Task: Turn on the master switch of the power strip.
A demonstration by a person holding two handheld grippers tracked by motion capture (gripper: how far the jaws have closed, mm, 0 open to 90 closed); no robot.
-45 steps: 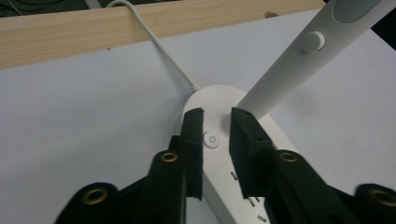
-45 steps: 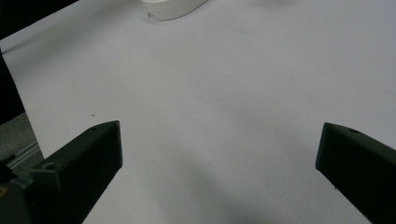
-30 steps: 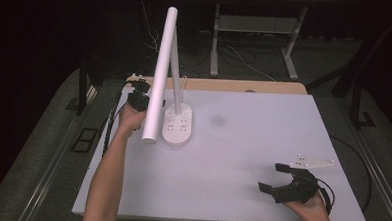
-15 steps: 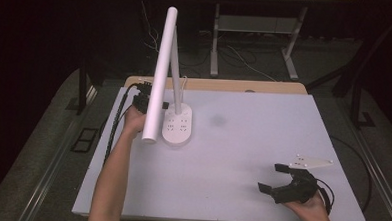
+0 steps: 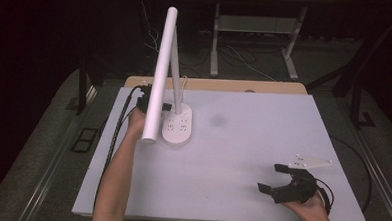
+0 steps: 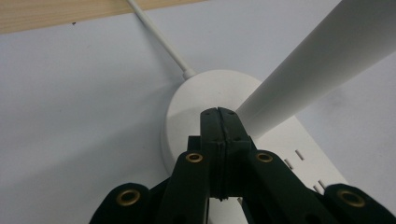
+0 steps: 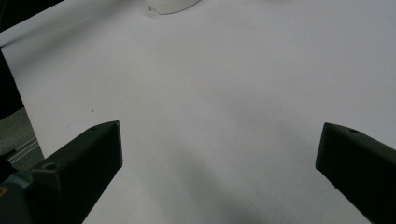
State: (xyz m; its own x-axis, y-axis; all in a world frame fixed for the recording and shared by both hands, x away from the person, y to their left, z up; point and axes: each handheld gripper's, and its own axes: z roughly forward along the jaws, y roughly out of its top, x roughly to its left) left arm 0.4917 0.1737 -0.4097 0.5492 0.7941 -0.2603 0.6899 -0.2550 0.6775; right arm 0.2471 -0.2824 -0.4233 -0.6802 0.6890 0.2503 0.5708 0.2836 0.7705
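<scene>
Left gripper (image 6: 219,116) fingers clenched, tips at the lamp base (image 6: 196,107); lamp arm hides them from above. Right gripper (image 5: 276,179) fingers spread over bare worktop (image 7: 224,93).

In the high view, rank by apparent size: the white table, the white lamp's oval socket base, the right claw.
1. White table, by far.
2 and 3. Oval socket base and right claw: look too alike to rank.

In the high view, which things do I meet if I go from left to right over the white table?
Left gripper → lamp base with sockets → right gripper → grey three-cornered plate.
</scene>
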